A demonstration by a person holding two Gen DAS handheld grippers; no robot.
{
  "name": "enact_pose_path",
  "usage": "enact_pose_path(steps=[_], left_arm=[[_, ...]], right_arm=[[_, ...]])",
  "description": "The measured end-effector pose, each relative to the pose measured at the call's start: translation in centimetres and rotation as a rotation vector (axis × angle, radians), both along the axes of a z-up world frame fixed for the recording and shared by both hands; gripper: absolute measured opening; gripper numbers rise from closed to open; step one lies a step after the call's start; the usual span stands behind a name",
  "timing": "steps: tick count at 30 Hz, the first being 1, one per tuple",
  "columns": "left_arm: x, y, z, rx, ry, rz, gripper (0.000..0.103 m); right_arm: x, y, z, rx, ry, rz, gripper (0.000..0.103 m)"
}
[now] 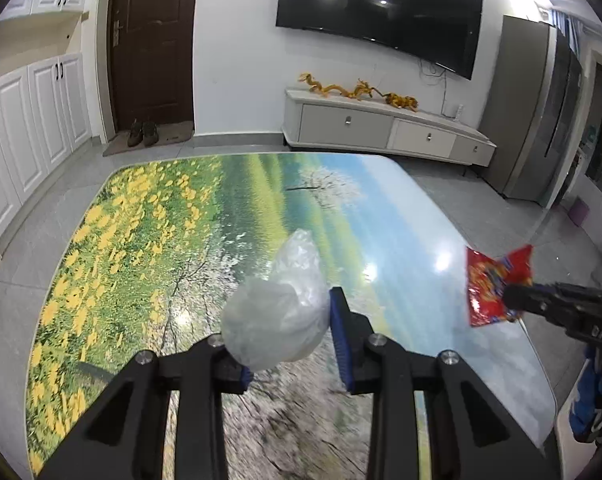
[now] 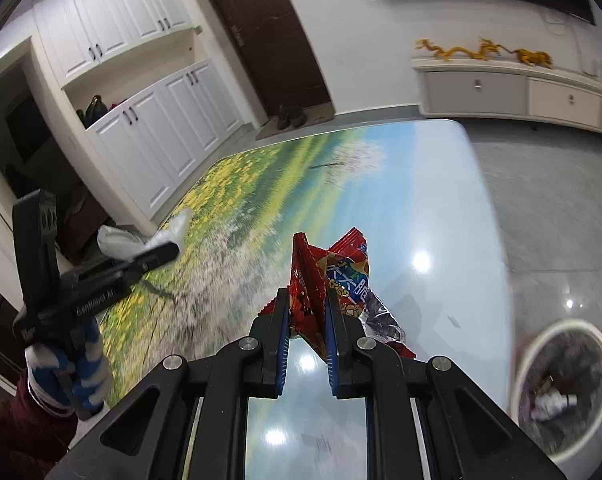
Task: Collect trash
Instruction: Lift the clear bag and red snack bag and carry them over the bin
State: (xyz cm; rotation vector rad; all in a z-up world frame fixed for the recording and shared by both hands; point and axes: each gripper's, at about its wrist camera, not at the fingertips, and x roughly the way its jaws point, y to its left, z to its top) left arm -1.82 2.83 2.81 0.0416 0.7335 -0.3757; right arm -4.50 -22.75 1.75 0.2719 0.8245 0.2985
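Observation:
My left gripper point(image 1: 285, 320) is shut on a crumpled clear plastic bag point(image 1: 279, 312) and holds it above the table point(image 1: 141, 240), which has a landscape print. My right gripper point(image 2: 307, 300) is shut on a red snack wrapper point(image 2: 325, 280) and holds it over the table's right part. The wrapper point(image 1: 495, 288) and the right gripper point(image 1: 517, 304) also show at the right of the left wrist view. The left gripper point(image 2: 169, 250) with the plastic bag point(image 2: 141, 236) shows at the left of the right wrist view.
A white waste bin point(image 2: 561, 392) lined with a bag and holding some trash stands on the floor to the right of the table. A TV cabinet point(image 1: 381, 128), a dark door point(image 1: 153, 40), white cupboards point(image 1: 29, 128) and a fridge point(image 1: 541, 112) line the room.

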Motion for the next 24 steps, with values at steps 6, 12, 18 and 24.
enact_pose_path(steps=[6, 12, 18, 24], left_arm=[[-3.2, -3.6, 1.5, 0.050, -0.024, -0.052, 0.030], [-6.5, -9.0, 2.5, 0.115, -0.067, -0.149, 0.030], [-8.1, -13.3, 2.7, 0.149, -0.070, -0.228, 0.031], [-8.9, -18.3, 2.3, 0.200, -0.074, -0.319, 0.031]], right_arm=[[-5.1, -3.2, 0.6, -0.005, -0.034, -0.090, 0.015], [-9.0, -6.0, 1.3, -0.037, -0.066, -0.154, 0.015], [-11.7, -9.5, 1.2, -0.027, -0.091, -0.240, 0.015], [-13.6, -14.1, -0.5, 0.004, -0.081, -0.346, 0.015]])
